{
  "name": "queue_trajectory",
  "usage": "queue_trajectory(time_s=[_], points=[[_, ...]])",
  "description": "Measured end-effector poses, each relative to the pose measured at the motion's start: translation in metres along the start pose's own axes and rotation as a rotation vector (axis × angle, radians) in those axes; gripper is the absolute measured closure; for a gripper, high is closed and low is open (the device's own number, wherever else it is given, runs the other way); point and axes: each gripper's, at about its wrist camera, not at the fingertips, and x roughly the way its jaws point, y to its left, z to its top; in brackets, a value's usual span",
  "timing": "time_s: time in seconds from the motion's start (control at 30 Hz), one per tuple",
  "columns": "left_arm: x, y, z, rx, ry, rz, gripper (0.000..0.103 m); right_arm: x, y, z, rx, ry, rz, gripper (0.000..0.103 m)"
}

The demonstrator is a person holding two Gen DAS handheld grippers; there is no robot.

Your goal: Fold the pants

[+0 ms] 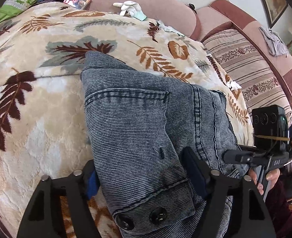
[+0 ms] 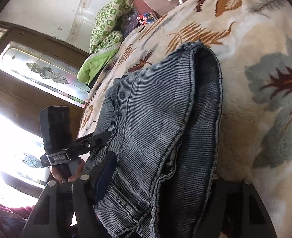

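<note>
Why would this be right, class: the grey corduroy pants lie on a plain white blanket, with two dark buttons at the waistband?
Not quite. The blanket is not plain white: it is cream with a brown and grey leaf pattern, as the left wrist view shows. The pants are grey corduroy, with two dark buttons at the waistband.

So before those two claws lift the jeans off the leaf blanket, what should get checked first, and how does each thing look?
1. Left gripper has denim between its fingers: ok.
2. Right gripper straddles the jeans: ok.
3. Pads actually pressing the cloth on both sides: cannot tell.
4. Jeans already doubled over, layered edges showing in the right view: ok.
5. White gloves lie away from the jeans: ok.
6. Blanket not caught in either gripper: cannot tell.
</note>
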Motion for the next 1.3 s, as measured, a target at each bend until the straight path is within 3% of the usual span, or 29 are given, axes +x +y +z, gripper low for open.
queue_trajectory(time_s=[0.1, 0.17, 0.37, 0.67, 1.03, 1.17, 1.3], points=[[-0.007, 0.003, 0.0, -0.027, -0.028, -0.006, 0.052, -0.002, 0.013, -0.005, -0.095, -0.014, -0.066, 0.054], [-0.009, 0.003, 0.0, -0.038, -0.035, 0.002, 0.057, -0.006, 0.02, -0.007, -0.133, -0.041, -0.07, 0.062], [-0.022, -0.011, 0.001, -0.01, -0.063, 0.064, 0.071, -0.013, 0.038, -0.013, -0.188, -0.107, -0.1, 0.065], [-0.074, -0.023, 0.023, 0.036, -0.148, 0.161, 0.071, -0.02, 0.07, -0.001, -0.268, -0.197, -0.063, 0.065], [-0.131, -0.029, 0.104, 0.092, -0.295, 0.275, 0.071, -0.029, 0.119, 0.076, -0.357, -0.374, 0.039, 0.065], [-0.135, -0.028, 0.128, 0.105, -0.319, 0.278, 0.071, -0.035, 0.123, 0.097, -0.355, -0.435, 0.08, 0.065], [-0.114, -0.021, 0.139, 0.104, -0.289, 0.294, 0.071, -0.033, 0.112, 0.107, -0.342, -0.447, 0.083, 0.065]])
